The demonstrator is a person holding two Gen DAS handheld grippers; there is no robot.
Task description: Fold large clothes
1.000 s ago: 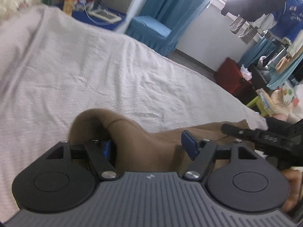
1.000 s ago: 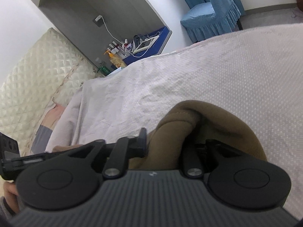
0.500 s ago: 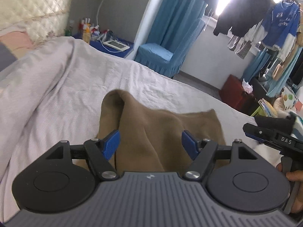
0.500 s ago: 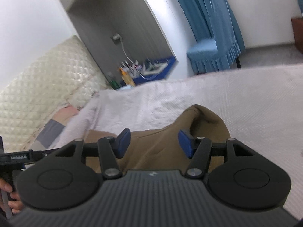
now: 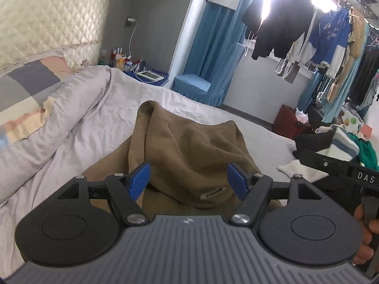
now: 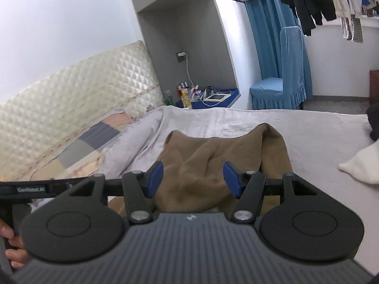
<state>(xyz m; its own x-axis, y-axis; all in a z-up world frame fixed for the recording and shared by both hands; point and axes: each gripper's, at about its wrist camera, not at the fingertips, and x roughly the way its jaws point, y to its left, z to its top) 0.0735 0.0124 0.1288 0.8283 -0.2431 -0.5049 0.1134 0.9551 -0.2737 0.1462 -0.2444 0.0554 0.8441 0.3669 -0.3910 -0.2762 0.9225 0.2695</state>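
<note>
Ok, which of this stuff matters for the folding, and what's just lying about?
For the job:
brown garment
bed sheet
left tool
right tool

Lying about:
white cloth
blue chair
hanging clothes
bedside clutter

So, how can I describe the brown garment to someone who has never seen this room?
Find the wide bed with the pale grey cover, in front of the quilted cream headboard. The brown garment lies bunched up on the middle of that cover. It is the only brown thing on the bed; the other loose clothes by the edge are black, white and green.
</note>
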